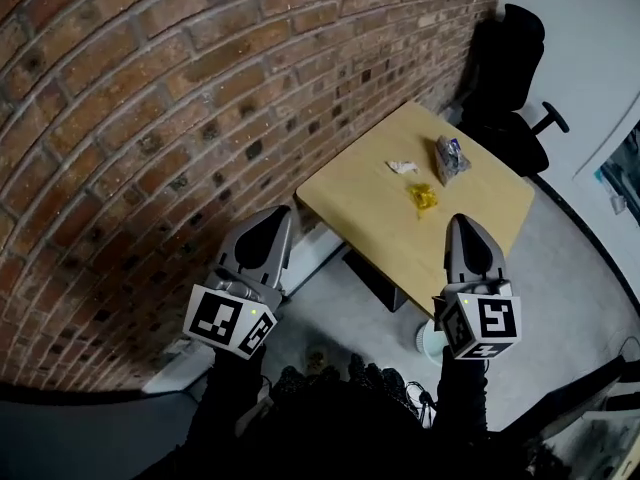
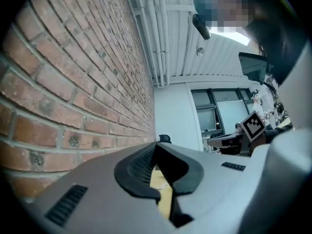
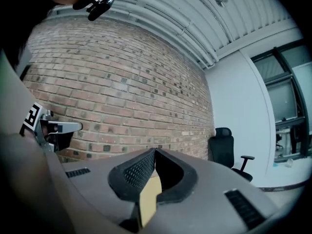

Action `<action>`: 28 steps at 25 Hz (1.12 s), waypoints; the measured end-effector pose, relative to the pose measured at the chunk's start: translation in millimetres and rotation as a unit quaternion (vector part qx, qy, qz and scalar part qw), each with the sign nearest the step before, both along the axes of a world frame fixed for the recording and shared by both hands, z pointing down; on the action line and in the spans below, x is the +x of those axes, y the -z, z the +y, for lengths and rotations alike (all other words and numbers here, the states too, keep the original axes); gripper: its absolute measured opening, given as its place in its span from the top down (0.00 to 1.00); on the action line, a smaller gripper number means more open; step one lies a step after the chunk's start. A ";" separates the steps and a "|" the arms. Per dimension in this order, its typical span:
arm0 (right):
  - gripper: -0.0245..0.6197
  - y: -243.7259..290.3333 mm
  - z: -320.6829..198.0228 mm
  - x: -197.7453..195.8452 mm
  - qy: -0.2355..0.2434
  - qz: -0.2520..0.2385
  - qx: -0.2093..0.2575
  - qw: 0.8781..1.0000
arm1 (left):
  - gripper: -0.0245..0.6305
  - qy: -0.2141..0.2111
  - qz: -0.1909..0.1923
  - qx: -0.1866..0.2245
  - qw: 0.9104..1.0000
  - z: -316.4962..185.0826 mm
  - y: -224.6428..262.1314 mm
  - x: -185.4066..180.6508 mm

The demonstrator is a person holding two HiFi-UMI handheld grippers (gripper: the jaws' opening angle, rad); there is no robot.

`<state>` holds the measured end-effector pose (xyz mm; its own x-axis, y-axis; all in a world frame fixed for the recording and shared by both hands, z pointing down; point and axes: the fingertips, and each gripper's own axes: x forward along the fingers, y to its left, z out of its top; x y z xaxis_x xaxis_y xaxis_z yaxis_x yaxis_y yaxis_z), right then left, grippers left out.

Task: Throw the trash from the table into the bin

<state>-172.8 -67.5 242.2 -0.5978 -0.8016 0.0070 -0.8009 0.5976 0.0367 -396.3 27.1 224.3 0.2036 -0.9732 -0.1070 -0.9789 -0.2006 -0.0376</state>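
Observation:
On a light wooden table (image 1: 355,203) by the brick wall lie three bits of trash: a white crumpled scrap (image 1: 402,167), a yellow wrapper (image 1: 424,197) and a silvery bag (image 1: 450,158). My left gripper (image 1: 264,228) is held short of the table's near left corner, jaws together and empty. My right gripper (image 1: 468,226) hovers over the table's near edge, also shut with nothing in it. In the left gripper view the closed jaws (image 2: 156,147) point along the wall; in the right gripper view the closed jaws (image 3: 155,151) face the wall and chair.
A brick wall (image 1: 130,98) runs along the left. A black office chair (image 1: 510,78) stands beyond the table's far end. Under the table sits a dark box (image 1: 375,280), and a small white round object (image 1: 428,340) is on the grey floor beside my right gripper.

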 end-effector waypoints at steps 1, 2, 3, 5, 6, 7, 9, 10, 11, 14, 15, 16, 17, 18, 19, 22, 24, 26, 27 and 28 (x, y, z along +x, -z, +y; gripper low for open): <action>0.94 -1.9 -2.1 -1.1 -0.010 0.002 -0.002 1.000 | 0.95 -0.009 0.002 -0.001 1.000 -7.3 -1.7 -4.8; 0.94 -3.3 -3.9 -0.5 -0.022 0.004 -0.003 1.000 | 0.95 -0.020 0.003 -0.002 1.000 -14.5 -3.5 -7.3; 0.94 -4.4 -5.0 1.9 -0.036 0.005 -0.005 0.999 | 0.95 -0.035 0.005 -0.004 0.999 -21.4 -5.5 -7.4; 0.94 -6.5 -4.2 10.1 -0.069 0.006 -0.009 0.998 | 0.95 -0.071 0.005 -0.012 0.997 -33.3 -11.6 -2.1; 0.94 -7.6 -2.9 14.4 -0.086 0.007 -0.011 0.996 | 0.95 -0.088 0.005 -0.017 0.996 -38.1 -15.4 1.6; 0.94 -8.5 -1.8 17.9 -0.100 0.008 -0.011 0.995 | 0.95 -0.103 0.005 -0.021 0.994 -42.2 -19.0 4.9; 0.94 -10.1 -1.5 21.5 -0.118 0.010 -0.011 0.993 | 0.95 -0.122 0.007 -0.025 0.992 -49.5 -23.9 9.2; 0.94 -11.0 -1.7 22.4 -0.123 0.011 -0.012 0.992 | 0.95 -0.129 0.008 -0.025 0.991 -53.0 -25.4 10.8; 0.94 -12.3 -1.3 24.1 -0.128 0.013 -0.013 0.992 | 0.95 -0.136 0.010 -0.026 0.990 -56.5 -26.7 13.1; 0.94 -15.1 1.9 34.7 -0.150 0.022 -0.017 0.988 | 0.95 -0.168 0.015 -0.031 0.985 -66.2 -31.3 26.7; 0.94 -15.1 2.3 38.0 -0.156 0.024 -0.018 0.987 | 0.95 -0.178 0.017 -0.033 0.983 -69.0 -33.1 31.8; 0.94 -15.2 2.1 40.6 -0.161 0.025 -0.019 0.986 | 0.95 -0.185 0.019 -0.035 0.982 -71.9 -34.9 36.4; 0.94 -15.5 1.5 42.9 -0.165 0.026 -0.020 0.986 | 0.95 -0.191 0.021 -0.036 0.981 -75.0 -36.5 40.5; 0.94 -16.0 0.6 45.3 -0.169 0.026 -0.021 0.985 | 0.95 -0.196 0.022 -0.036 0.980 -78.3 -37.8 44.4; 0.94 -16.6 -0.7 48.2 -0.173 0.026 -0.022 0.984 | 0.95 -0.200 0.023 -0.037 0.979 -81.6 -38.8 48.2; 0.94 -19.3 -7.1 59.2 -0.182 0.022 -0.025 0.983 | 0.95 -0.208 0.022 -0.038 0.977 -90.4 -39.7 59.0; 0.94 -21.1 -13.6 66.5 -0.182 0.021 -0.025 0.983 | 0.95 -0.207 0.020 -0.038 0.977 -97.5 -38.3 63.9; 0.94 -21.4 -21.4 72.4 -0.179 0.018 -0.023 0.983 | 0.95 -0.203 0.017 -0.035 0.978 -106.6 -35.9 68.4; 0.94 -21.0 -26.0 75.1 -0.177 0.016 -0.021 0.984 | 0.95 -0.201 0.015 -0.034 0.979 -111.4 -34.6 71.3; 0.94 -20.0 -31.2 77.7 -0.177 0.013 -0.020 0.984 | 0.95 -0.199 0.013 -0.032 0.979 -116.1 -33.5 74.8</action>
<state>-95.1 -98.6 262.2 -0.2812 -0.9581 0.0541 -0.9580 0.2836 0.0427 -321.5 -89.0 257.8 0.5664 -0.8220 -0.0584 -0.8230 -0.5679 0.0114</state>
